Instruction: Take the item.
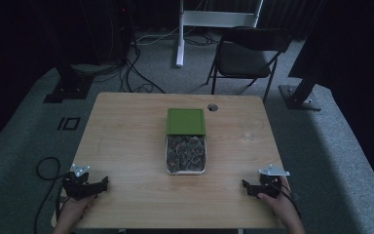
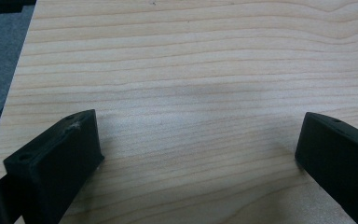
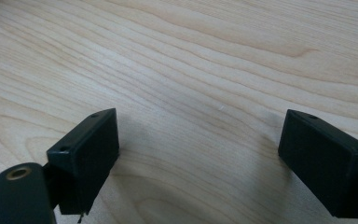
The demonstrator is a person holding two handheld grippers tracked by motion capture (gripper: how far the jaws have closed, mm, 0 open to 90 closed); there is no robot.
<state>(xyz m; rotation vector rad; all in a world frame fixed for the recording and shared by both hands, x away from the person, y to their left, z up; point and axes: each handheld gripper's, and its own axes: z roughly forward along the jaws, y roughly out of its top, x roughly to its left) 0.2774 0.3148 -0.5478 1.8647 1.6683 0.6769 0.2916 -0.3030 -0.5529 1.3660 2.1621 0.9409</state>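
- Plainly, both tools sat idle: the left hand-held gripper [image 1: 97, 185] and the right hand-held gripper [image 1: 249, 187] rested at the near corners of the tabletop [image 1: 126, 136], jaws wide apart on nothing.
- The box [image 1: 186, 154] lay mid-table, well apart from both, its green lid [image 1: 185, 121] slid back off dark pieces inside.
- A good reach probably meant coming in level from each side and squaring the jaws to the box walls before closing.
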